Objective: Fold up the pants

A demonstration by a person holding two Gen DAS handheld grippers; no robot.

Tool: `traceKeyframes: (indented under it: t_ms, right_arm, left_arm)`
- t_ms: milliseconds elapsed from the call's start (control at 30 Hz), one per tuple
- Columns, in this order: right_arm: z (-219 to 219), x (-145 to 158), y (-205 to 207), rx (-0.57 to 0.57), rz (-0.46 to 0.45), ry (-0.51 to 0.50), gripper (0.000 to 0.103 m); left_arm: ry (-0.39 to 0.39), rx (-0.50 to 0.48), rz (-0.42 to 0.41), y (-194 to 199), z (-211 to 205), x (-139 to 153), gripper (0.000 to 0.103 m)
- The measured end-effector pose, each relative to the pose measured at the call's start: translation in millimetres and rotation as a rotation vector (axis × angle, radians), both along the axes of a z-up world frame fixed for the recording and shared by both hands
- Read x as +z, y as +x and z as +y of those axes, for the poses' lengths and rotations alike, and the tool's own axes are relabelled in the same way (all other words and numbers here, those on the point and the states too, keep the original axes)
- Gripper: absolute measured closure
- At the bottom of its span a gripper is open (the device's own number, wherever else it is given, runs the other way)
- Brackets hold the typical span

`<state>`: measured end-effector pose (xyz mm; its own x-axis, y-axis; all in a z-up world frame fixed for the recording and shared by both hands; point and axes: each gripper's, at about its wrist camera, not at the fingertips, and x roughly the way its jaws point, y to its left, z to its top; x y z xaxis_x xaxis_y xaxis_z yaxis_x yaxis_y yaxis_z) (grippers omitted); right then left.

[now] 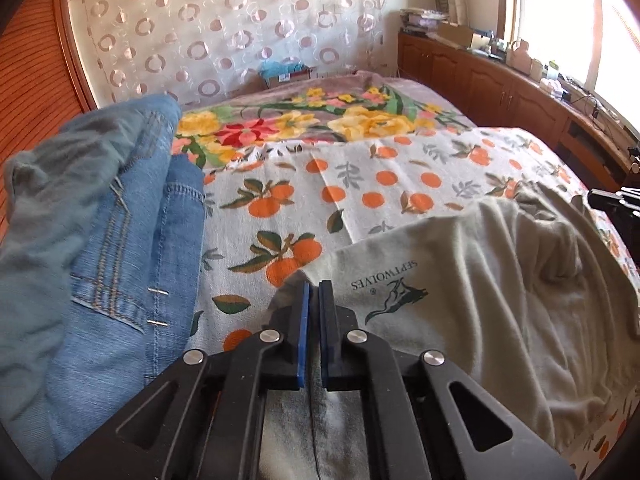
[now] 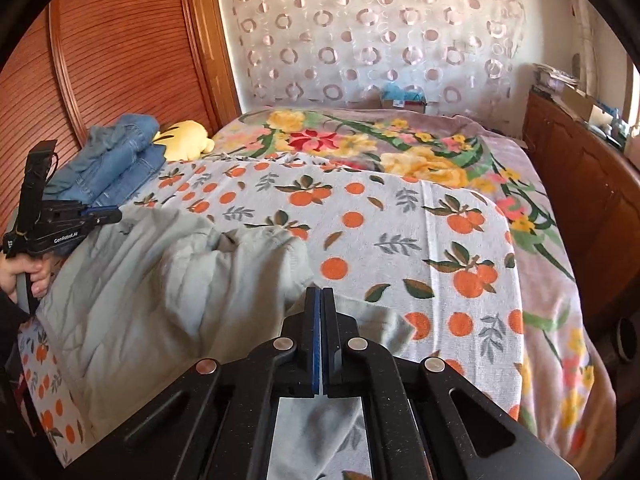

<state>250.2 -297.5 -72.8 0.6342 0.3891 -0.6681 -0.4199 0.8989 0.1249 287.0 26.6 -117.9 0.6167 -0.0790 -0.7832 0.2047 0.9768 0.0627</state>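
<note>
At the bottom middle of the left wrist view, we saw our left gripper (image 1: 313,286) with its two black fingers pressed together on an edge of the grey pants (image 1: 460,292); a thin bit of grey cloth sat between the blue pads; the pants lay crumpled on the lower right of that frame, with a dark animal logo (image 1: 396,300) showing just right of the fingertips. At the bottom middle of the right wrist view, our right gripper (image 2: 320,291) was shut tight too, and grey cloth lay under and around its tips; we could not tell if cloth was really pinched there. In that view the pants spread across the lower left, and our left hand (image 2: 30,274) held its tool at the left edge. The pants rested on a white sheet with oranges (image 2: 380,240); a pile of blue jeans (image 1: 100,220) filled the left side of the left wrist view, just beside the sheet. Farther up the bed we saw a flowery blanket (image 2: 400,148) and a yellow soft toy (image 2: 186,140) next to the jeans; a wooden cabinet (image 1: 480,80) ran along the right; at the very back hung a curtain with rings (image 2: 360,32).
</note>
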Motion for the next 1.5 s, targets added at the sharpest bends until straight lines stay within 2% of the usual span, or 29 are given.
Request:
traceKeyframes:
  t_ms: [133, 200, 267, 333, 467, 567, 600, 700, 800, 867, 1000, 1100, 1200, 1367, 1500]
  right_arm:
    - [11.2, 0.6, -4.4, 0.039, 0.004, 0.005, 0.101]
    - [17.4, -1.7, -2.7, 0.037, 0.008, -0.025, 0.088]
    - [21.7, -4.7, 0.4, 0.041, 0.014, -0.047, 0.078]
    - [22.9, -8.4, 4.5, 0.046, 0.029, -0.063, 0.077]
    - [24.0, -15.3, 14.1, 0.055, 0.065, -0.091, 0.077]
    - [23.5, -16.3, 17.9, 0.071, 0.083, -0.072, 0.099]
    - [22.5, -15.0, 17.6, 0.075, 0.079, -0.065, 0.101]
    - [17.4, -5.4, 14.4, 0.040, 0.022, -0.062, 0.102]
    - [8.2, 6.8, 11.7, -0.049, -0.061, -0.046, 0.102]
    - [4.1, 10.2, 11.7, -0.118, -0.107, -0.063, 0.102]
    - [9.6, -6.5, 22.8, -0.112, -0.027, -0.110, 0.101]
    - [11.5, -13.0, 26.4, -0.090, 0.011, -0.107, 0.099]
    - [3.8, -9.2, 27.0, -0.105, 0.021, -0.080, 0.088]
    - [-19.8, 6.9, 18.2, -0.145, -0.024, -0.042, 0.079]
    - [-36.0, 2.3, 21.2, -0.188, -0.007, -0.053, 0.077]
  left_arm:
    - [-0.016, -0.008, -0.025, -2.7, -1.9, 10.5, 0.098]
    - [-0.023, -0.009, -0.042, -4.8, -2.8, 15.6, 0.098]
    - [-0.031, -0.015, -0.055, -6.7, -3.3, 22.0, 0.098]
    - [-0.033, -0.014, -0.076, -9.1, -3.3, 28.4, 0.098]
    - [-0.041, 0.013, -0.125, -8.1, 2.2, 39.7, 0.099]
    - [-0.042, 0.019, -0.122, -1.6, 3.0, 38.8, 0.099]
    - [-0.038, 0.018, -0.121, -0.2, 2.1, 37.9, 0.099]
    - [-0.032, 0.036, -0.139, 3.3, 2.7, 37.6, 0.099]
    - [-0.046, 0.070, -0.162, 5.3, 6.5, 38.6, 0.099]
    - [-0.037, 0.074, -0.148, 8.5, 7.2, 34.4, 0.099]
    - [0.003, 0.073, -0.112, 9.5, 3.4, 22.9, 0.099]
    - [-0.023, 0.055, -0.088, 3.9, 2.3, 18.8, 0.098]
    - [-0.030, 0.040, -0.067, -5.1, -1.8, 15.7, 0.091]
    - [-0.037, -0.025, -0.065, -25.2, -17.2, 13.7, 0.057]
    - [-0.050, -0.057, -0.062, -33.6, -26.0, 12.7, 0.057]
